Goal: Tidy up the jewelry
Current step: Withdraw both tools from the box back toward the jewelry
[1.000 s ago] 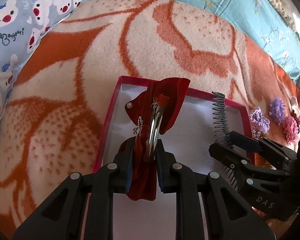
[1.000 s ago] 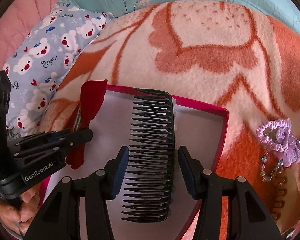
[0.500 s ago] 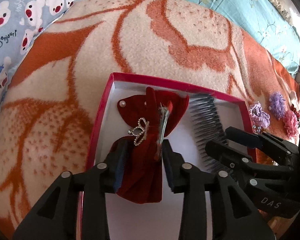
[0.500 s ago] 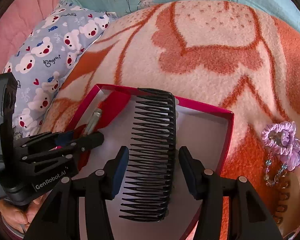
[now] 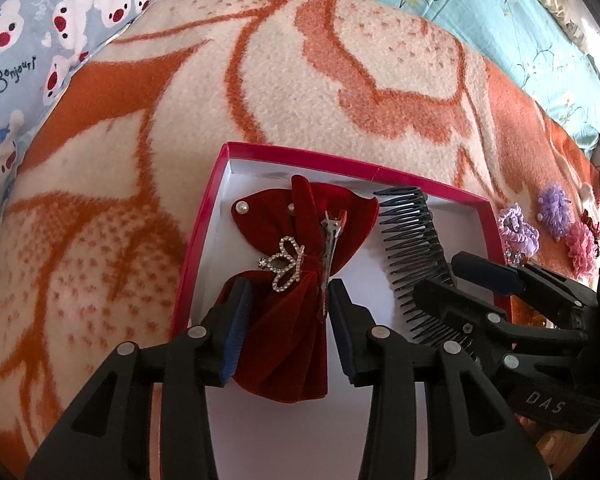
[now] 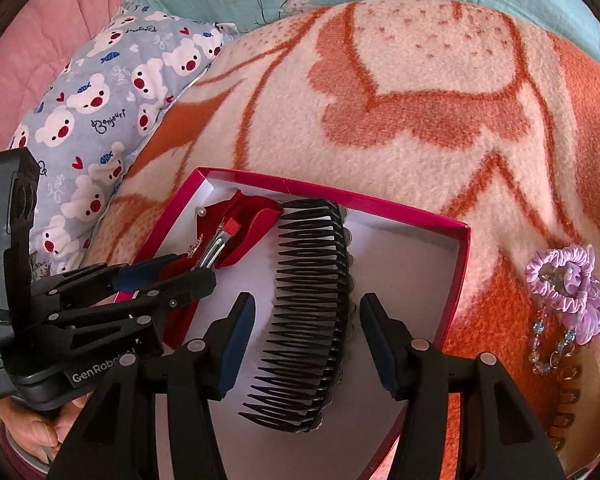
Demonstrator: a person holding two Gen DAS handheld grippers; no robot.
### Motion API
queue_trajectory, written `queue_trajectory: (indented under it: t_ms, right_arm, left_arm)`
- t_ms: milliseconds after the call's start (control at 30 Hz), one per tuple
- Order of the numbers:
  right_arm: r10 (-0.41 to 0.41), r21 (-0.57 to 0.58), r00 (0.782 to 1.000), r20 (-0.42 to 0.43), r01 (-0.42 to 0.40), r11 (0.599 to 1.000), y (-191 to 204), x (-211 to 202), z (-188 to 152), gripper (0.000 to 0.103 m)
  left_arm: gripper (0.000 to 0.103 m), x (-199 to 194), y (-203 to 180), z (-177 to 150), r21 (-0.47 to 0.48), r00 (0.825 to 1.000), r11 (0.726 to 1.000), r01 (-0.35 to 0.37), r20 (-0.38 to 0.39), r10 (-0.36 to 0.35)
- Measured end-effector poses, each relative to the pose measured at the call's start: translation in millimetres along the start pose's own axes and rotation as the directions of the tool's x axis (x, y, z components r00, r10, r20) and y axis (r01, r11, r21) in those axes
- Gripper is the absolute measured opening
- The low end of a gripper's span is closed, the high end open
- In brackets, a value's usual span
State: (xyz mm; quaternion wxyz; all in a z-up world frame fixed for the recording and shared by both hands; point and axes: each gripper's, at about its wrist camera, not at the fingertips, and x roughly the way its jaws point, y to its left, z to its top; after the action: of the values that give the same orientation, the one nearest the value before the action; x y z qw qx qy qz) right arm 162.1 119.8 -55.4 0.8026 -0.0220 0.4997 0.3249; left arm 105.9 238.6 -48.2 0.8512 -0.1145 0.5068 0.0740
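Red velvet bow clip lies at the left of the red box, black comb to its right. Left gripper jaws opening around the bow, clear of it; right gripper spread, comb untouched. Bow soft, light: grasp its metal clip. Comb stiff, light: pinch its spine.

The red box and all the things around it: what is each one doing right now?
Red box: open, no lid on.
Red velvet bow clip: lying in box, released.
Black comb: lying in box, released.
Left gripper: opening, pads off bow.
Right gripper: open around comb.
Purple scrunchie: outside, on blanket.
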Motion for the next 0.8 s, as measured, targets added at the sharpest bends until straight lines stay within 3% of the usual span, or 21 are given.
queue_trajectory:
  t_ms: [267,467,800]
  right_arm:
    - [0.018,0.023,0.999,0.032,-0.019,1.0,-3,-21,0,0.056]
    - [0.037,0.056,0.995,0.092,-0.042,0.998,-16,-63,-17,0.06]
    - [-0.049,0.173,0.986,0.158,0.021,0.985,-78,-137,-63,0.061]
  left_arm:
    - [0.038,-17,4,-6,-0.035,1.0,0.999,0.008,0.02,-0.008]
    - [0.042,-42,0,-12,-0.059,0.997,0.997,0.045,0.064,-0.041]
    - [0.047,-69,-54,-28,0.0,0.987,0.989,0.145,0.076,-0.145]
